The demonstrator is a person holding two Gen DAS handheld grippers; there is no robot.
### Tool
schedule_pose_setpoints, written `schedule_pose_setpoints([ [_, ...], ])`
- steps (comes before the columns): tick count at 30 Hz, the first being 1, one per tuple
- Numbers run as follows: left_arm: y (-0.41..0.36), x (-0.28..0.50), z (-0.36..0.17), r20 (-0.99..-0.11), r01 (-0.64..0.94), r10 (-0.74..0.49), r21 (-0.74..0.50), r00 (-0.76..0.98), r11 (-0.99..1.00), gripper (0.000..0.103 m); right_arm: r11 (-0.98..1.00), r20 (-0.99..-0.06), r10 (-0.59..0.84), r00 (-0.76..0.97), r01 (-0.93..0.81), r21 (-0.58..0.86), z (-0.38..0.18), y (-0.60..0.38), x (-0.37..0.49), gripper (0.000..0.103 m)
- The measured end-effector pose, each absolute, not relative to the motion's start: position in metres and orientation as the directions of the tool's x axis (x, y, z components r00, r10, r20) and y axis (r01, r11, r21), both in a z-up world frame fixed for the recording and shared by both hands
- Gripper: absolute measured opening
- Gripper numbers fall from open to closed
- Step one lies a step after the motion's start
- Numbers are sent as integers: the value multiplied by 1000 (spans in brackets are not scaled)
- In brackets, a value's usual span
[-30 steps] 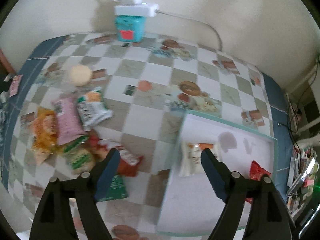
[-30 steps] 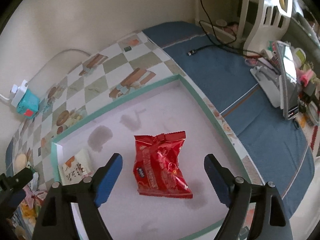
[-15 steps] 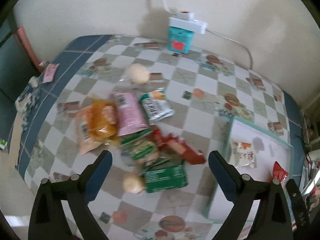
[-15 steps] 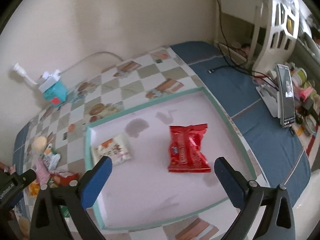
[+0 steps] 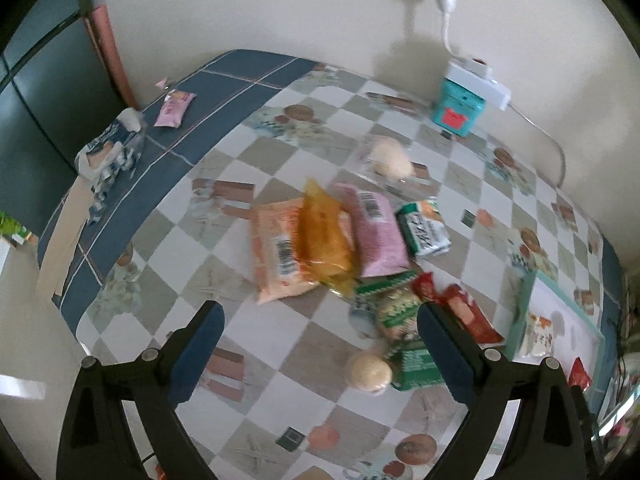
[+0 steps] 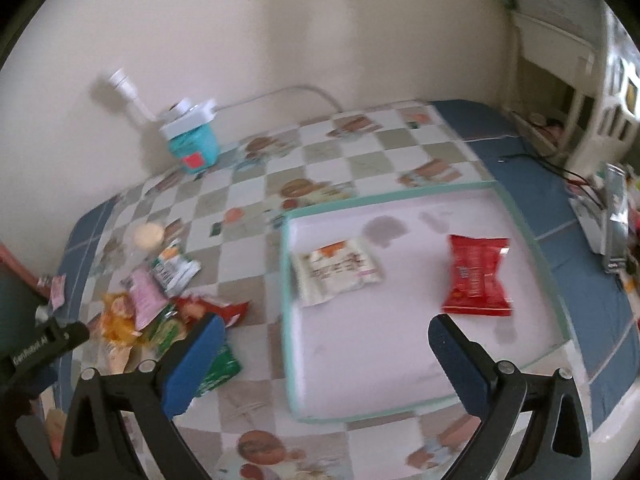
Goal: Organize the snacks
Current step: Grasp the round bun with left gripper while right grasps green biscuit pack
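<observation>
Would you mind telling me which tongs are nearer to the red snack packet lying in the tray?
Right. The right tongs hang open over the tray, close to the red packet; the left tongs hover above the snack pile.

Glossy plastic snack packets [image 5: 320,240], smooth tablecloth [image 5: 248,320]

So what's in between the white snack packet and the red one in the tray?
Nothing: in the right wrist view, only bare tray floor lies between the white packet and the red packet.
</observation>
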State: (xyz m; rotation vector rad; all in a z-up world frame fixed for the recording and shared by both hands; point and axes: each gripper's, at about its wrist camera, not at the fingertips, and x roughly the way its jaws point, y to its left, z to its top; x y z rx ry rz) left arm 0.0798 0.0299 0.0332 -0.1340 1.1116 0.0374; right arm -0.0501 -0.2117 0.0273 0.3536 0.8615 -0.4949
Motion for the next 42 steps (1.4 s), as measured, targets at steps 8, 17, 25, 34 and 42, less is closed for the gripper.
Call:
schedule_pose_setpoints([
  [8,54,92,-6,-947,-156,-28,-83,321,984,97,891,-841,-169,514,445,92,-3,-166,-14,103],
  [17,58,100,-54,-984,-235,-42,-84,175,968,97,923,-908,-75,412,374,93,-52,-147,14,103],
  [25,62,105,-86,-993,-265,-75,-96,86,960,97,945,-916,-59,396,318,77,-66,-137,30,103],
  [34,78,105,-94,-992,-301,-93,-115,88,947,97,966,-930,-60,362,257,38,-81,-122,41,98],
  [42,67,103,-86,-989,-272,-114,-137,98,952,97,964,-929,-38,369,258,62,-86,-123,42,78],
])
